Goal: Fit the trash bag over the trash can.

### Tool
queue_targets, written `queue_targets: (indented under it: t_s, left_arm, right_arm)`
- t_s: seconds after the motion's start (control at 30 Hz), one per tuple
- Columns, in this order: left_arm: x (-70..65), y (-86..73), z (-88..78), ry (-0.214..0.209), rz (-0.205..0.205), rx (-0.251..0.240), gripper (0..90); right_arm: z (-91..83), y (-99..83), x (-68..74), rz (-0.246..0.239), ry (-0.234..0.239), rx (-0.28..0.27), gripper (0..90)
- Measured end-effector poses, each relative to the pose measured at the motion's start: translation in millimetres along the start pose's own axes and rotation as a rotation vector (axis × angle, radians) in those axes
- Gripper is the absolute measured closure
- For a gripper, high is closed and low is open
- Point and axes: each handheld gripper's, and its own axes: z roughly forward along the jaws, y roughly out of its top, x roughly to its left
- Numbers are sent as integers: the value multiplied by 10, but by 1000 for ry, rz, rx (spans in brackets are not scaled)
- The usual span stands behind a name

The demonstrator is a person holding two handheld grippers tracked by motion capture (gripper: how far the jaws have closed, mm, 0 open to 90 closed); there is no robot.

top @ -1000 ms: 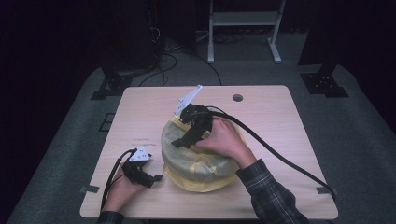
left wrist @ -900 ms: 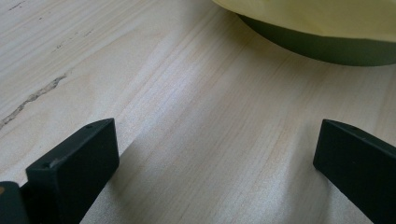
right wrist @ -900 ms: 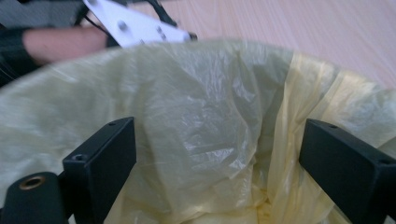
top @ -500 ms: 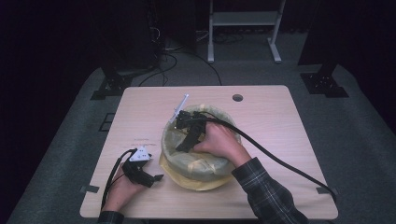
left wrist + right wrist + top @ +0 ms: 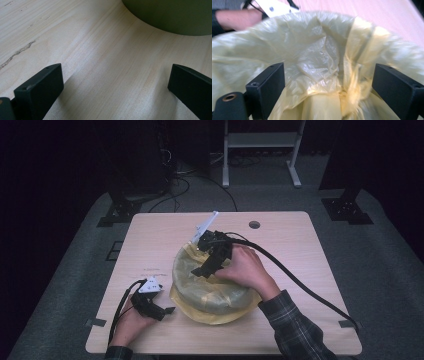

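Note:
A round olive-green tub (image 5: 175,17) lined with a yellow plastic bag (image 5: 212,292) stands at the middle of the wooden table (image 5: 150,245). My right gripper (image 5: 205,267) hovers over the tub's far rim, pointing down into it. In the right gripper view its jaws stand wide apart with crumpled bag film (image 5: 319,62) bunched between them; the right gripper (image 5: 332,92) is open. My left gripper (image 5: 162,312) rests on the table just left of the tub, open, with bare wood between its jaws (image 5: 115,85).
The right gripper's thick black cable (image 5: 310,290) trails across the table to its right front corner. A round cable hole (image 5: 254,224) sits near the far edge. A white stand (image 5: 260,150) is on the floor behind the table.
My right gripper has rocked slightly above the bag, its grey plate tipping left and back again. The left gripper has stayed still on the table.

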Motion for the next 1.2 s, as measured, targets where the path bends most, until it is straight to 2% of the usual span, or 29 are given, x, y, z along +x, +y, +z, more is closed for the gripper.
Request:
queue_targets:
  t_s: [0.2, 0.27, 0.33, 0.4, 0.47, 0.63, 0.9, 1.0, 1.2]
  left_arm:
    - [0, 0, 0, 1, 0, 0, 0]
    - [1, 0, 0, 0, 2, 1, 0]
    - [2, 0, 0, 0, 2, 1, 0]
    - [2, 1, 0, -1, 2, 1, 0]
    - [2, 1, 0, -1, 2, 1, 0]
    - [2, 1, 0, 0, 2, 1, 0]
    - [-1, 0, 0, 1, 0, 0, 0]
    - [-2, -1, -1, 2, -1, 0, 0]
    - [-2, -1, -2, 2, -1, 2, 0]
  right_arm:
    - [-317, -104, -1, 6, -4, -104, 100]
    - [-392, -158, -4, 2, -30, -120, 100]
    - [-464, -223, -20, 15, -21, -151, 100]
    - [-515, -287, -29, 11, -43, -155, 100]
    - [-572, -357, -37, 21, -39, -168, 100]
    - [-733, -571, -12, 27, -78, -193, 100]
    - [-1006, -1001, -38, 83, -115, -271, 100]
    - [-1083, -1155, -18, 95, -131, -283, 100]
    - [-1126, -1453, 17, 130, -146, -299, 100]
